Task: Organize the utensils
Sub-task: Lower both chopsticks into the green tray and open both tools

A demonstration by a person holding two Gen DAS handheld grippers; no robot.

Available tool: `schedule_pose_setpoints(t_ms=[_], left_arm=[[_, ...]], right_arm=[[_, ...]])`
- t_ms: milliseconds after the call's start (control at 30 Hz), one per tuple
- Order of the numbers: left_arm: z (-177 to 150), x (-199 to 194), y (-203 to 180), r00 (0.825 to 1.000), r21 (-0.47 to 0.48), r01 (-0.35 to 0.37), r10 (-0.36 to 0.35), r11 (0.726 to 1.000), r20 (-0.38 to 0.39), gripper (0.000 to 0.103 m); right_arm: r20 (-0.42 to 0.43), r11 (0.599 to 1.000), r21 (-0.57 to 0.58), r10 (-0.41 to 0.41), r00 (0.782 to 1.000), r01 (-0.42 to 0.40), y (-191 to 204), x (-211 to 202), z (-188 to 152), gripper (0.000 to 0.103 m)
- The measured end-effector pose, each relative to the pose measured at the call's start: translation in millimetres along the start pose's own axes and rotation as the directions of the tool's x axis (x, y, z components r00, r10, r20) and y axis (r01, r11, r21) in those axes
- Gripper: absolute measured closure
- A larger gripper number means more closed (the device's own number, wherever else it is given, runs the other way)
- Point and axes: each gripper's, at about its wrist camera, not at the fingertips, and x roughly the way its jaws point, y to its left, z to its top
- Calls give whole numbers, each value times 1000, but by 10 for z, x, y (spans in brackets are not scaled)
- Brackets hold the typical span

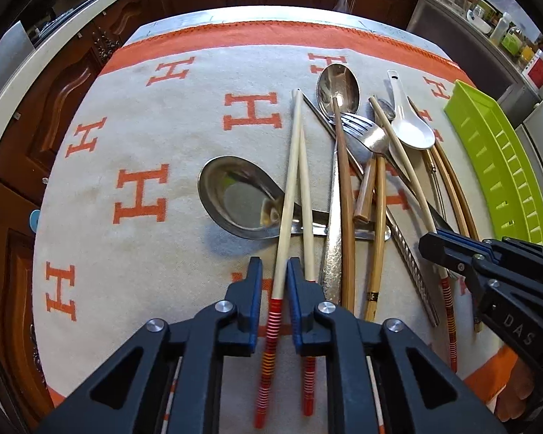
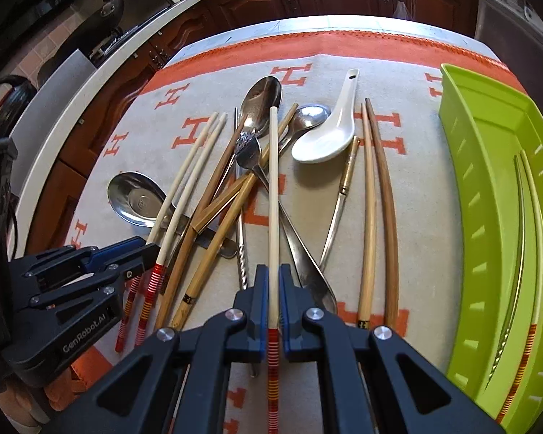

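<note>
A cream chopstick with red stripes (image 2: 273, 195) is held tight between the fingers (image 2: 260, 303) of the right gripper (image 2: 273, 305), and its long axis runs straight ahead toward 12 o'clock. The green tray (image 2: 488, 166) is seen at 3 o'clock from this gripper, and a few long sticks are already lying in it along its length. The right hand is the nearer one to the tray, so the stick is probably meant to be swung that way and laid in line with it. The left gripper (image 1: 274, 282) is closed around a second striped chopstick (image 1: 287, 188), though the touch is hard to tell. The other utensils are piled on the cloth (image 1: 134, 137) over the worktop.
</note>
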Motion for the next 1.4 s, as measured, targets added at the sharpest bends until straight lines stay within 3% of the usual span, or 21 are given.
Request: schedule_pose_setpoints(t_ms=[100, 400, 633, 800, 1000, 1300, 1367, 1400], left_arm=[[-6, -1, 65, 998, -41, 68, -68, 997, -1, 99], [-73, -303, 20, 991, -70, 125, -121, 990, 51, 100], [54, -850, -480, 957, 29, 275, -277, 961, 85, 100], [219, -996, -1117, 932, 150, 344, -356, 927, 67, 100], [435, -863, -1747, 909, 185, 408, -416, 894, 10, 100], [526, -338, -2142, 917, 145, 398, -389, 906, -87, 100], [504, -258, -2187, 922, 148, 386, -374, 910, -102, 96], [484, -232, -2207, 926, 155, 376, -363, 914, -104, 89]], right_arm=[[13, 999, 28, 34, 999, -35, -40, -46, -13, 98], [74, 990, 80, 114, 991, -120, -154, -354, -57, 98], [141, 979, 138, 132, 981, -152, -408, -806, -99, 98], [201, 979, 174, 68, 977, -104, -710, -1217, -88, 98], [216, 972, 237, -57, 975, 5, -1146, -1493, -69, 98], [142, 955, 288, -111, 984, 67, -1553, -1312, -97, 97], [114, 954, 291, -108, 988, 71, -1587, -1213, -104, 97], [103, 953, 294, -111, 988, 77, -1581, -1175, -104, 97]])
